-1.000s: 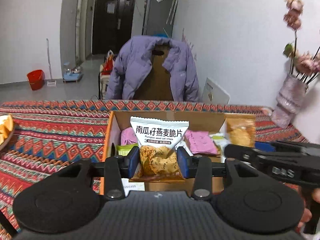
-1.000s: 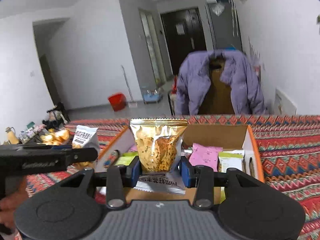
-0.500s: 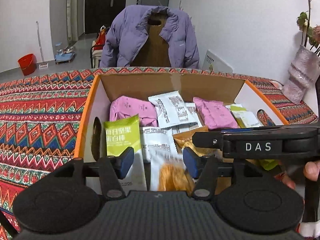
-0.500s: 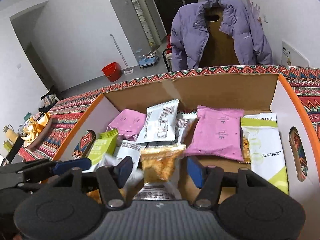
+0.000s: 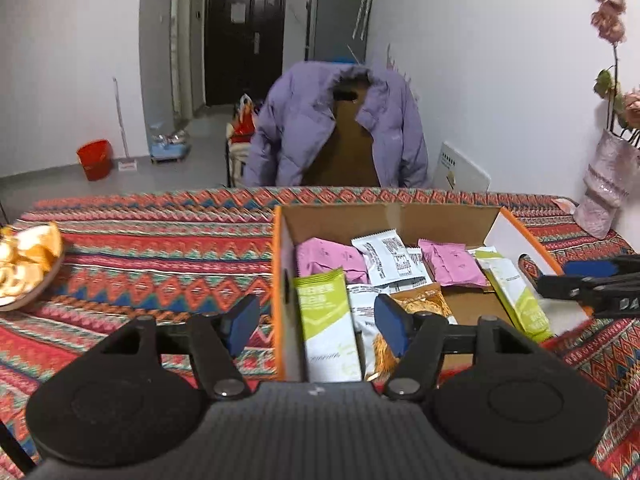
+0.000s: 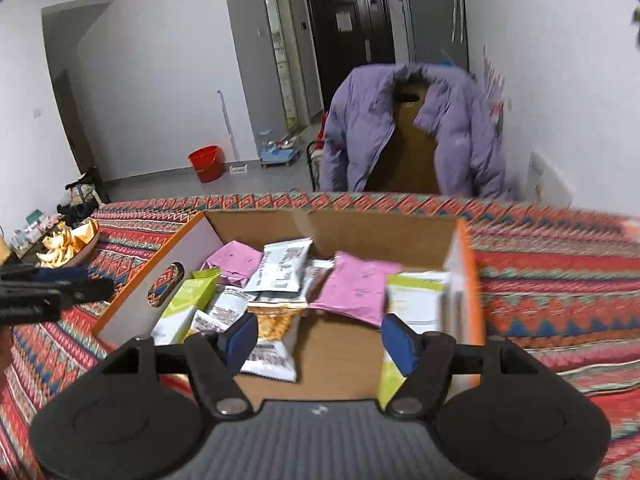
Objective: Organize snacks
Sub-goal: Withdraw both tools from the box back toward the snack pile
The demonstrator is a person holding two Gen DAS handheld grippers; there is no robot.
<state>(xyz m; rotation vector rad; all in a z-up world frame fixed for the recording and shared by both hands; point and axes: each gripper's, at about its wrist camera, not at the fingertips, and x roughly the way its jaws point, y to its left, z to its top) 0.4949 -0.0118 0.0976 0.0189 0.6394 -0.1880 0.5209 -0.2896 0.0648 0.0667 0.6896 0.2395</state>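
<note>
**A:** What could go wrong from here?

**B:** The cardboard box (image 5: 400,216) is the big worry. The left gripper (image 5: 316,322) hangs with its fingers spread wide and empty, straddling the box's near left wall, so a careless sideways sweep could catch that orange rim and drag the box across the cloth. The right gripper (image 6: 316,338) is open and empty too, over the near right part of the box, its right finger just beside the tall green-and-white bar packet (image 6: 412,304) leaning on the right wall; a nudge could tip it.

**A:** And the snacks themselves?

**B:** They lie loose in the box: pink pouches (image 5: 450,266), white sachets (image 5: 390,258), a green bar packet (image 5: 324,312) at the near left, and the crisp packets (image 6: 276,332) heaped near the front. I judge the heap could slide or crush if fingers press down blind.

**A:** The surface?

**B:** The counter (image 5: 160,256) wears a red zigzag woven cloth, which may bunch if the box is shoved. A bowl of orange pieces (image 5: 28,264) sits at the far left edge.

**A:** The room?

**B:** White walls, a dark door far back, a purple jacket (image 5: 336,128) over a chair, a red bucket (image 5: 94,158), and a vase of pink flowers (image 5: 608,184) at the far right
</note>
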